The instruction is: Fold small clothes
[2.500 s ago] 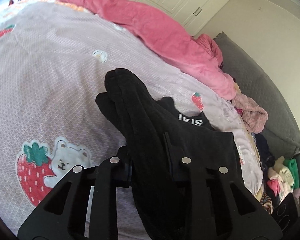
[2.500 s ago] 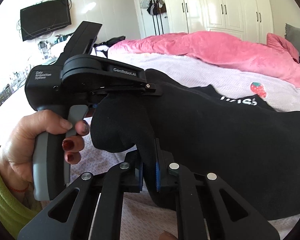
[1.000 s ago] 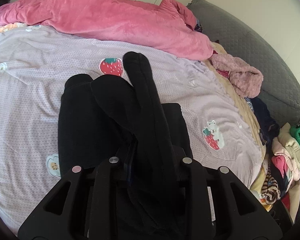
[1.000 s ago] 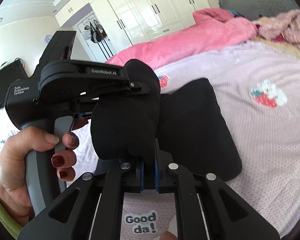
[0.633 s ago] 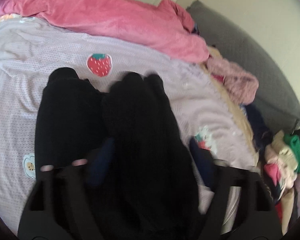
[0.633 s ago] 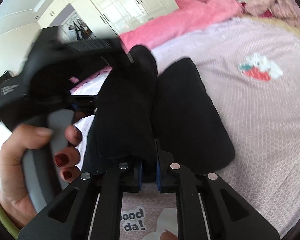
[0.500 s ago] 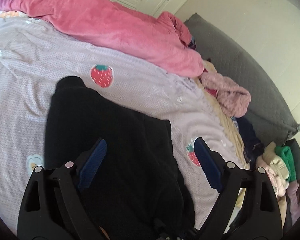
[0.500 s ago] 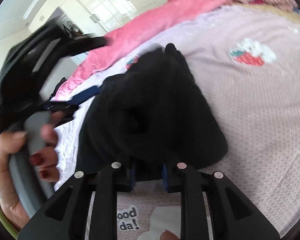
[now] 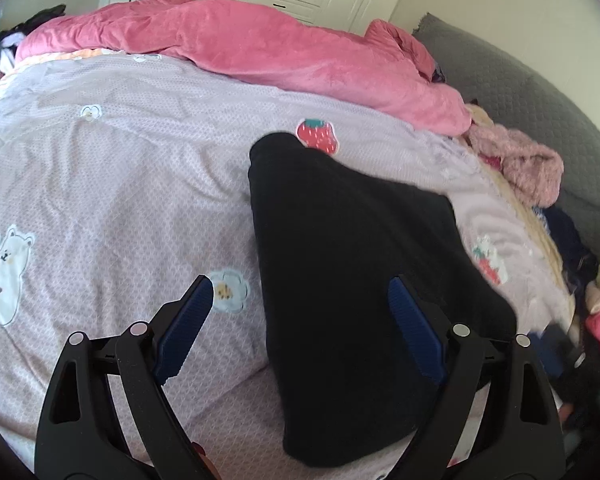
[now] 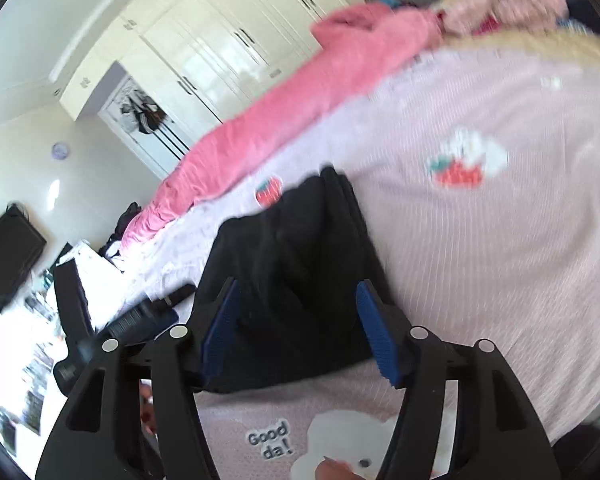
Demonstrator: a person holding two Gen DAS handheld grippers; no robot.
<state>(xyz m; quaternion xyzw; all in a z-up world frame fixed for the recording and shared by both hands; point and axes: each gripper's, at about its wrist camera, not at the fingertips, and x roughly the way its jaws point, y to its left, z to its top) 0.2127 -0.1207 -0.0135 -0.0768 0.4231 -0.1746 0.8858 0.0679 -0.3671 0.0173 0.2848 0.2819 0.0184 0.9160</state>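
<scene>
One television [image 10: 10, 256] shows only from the right wrist.

Motion blur and frame edges hide much of a bedroom folding scene.

In the right wrist view, the pink blanket [image 10: 284, 108], the fuzzy pink garment [image 10: 512, 0] and the bedsheet [image 10: 500, 240] prints smear beyond detail; clutter beneath the television [image 10: 8, 260] at the left edge is unreadable. The left gripper [image 10: 112, 332] is a dark smear there, its jaws indistinguishable. In the left wrist view, the pile of clothes [image 9: 596, 300] at the right rim is blurred and cut off, and the black garment [image 9: 360, 248] hides its own layers.
</scene>
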